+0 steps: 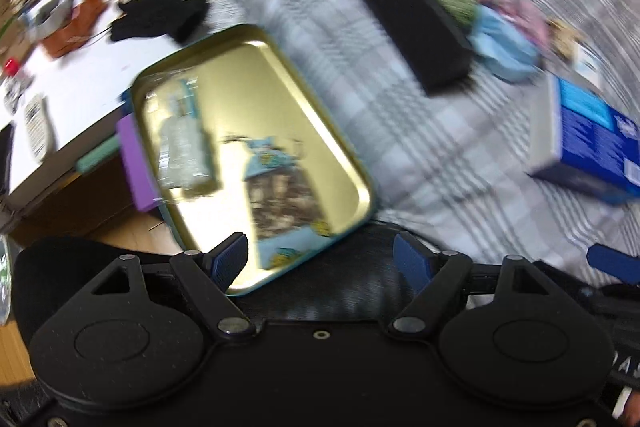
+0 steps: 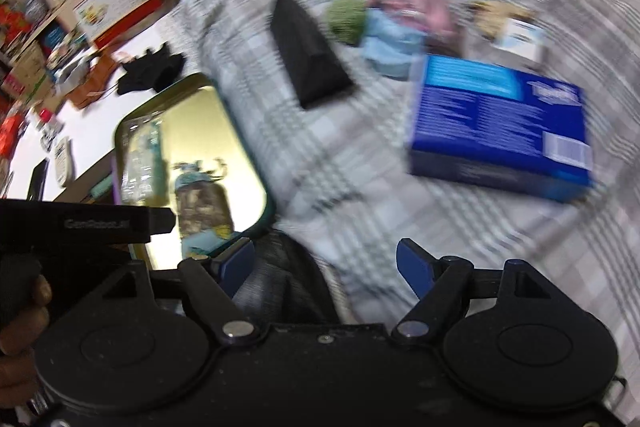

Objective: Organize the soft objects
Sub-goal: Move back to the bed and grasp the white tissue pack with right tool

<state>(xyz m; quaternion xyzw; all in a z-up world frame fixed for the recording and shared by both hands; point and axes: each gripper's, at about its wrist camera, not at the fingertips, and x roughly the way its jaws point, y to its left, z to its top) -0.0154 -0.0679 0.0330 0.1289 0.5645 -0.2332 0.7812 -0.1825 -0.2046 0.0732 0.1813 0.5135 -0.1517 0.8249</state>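
A heap of soft things lies at the far side of the checked bedcover [image 1: 400, 131]: a green knit ball [image 1: 456, 1], a light blue cloth [image 1: 504, 43] and a pink cloth [image 1: 520, 7]; the same green ball [image 2: 346, 19] and blue cloth [image 2: 394, 47] appear in the right wrist view. My left gripper [image 1: 322, 259] is open above a dark fabric [image 1: 320, 291] at the bed's near edge. My right gripper [image 2: 324, 261] is open over the same dark fabric [image 2: 280, 279], pads apart from it. The frames are blurred.
A shiny gold tin tray [image 1: 248, 147] overhangs the bed's left edge. A long black box [image 1: 416, 27] and a blue carton [image 1: 592, 139] lie on the cover. A black cloth [image 1: 160, 13] rests on a cluttered white table [image 1: 80, 87]. A person's hand [image 2: 20, 307] holds the left gripper.
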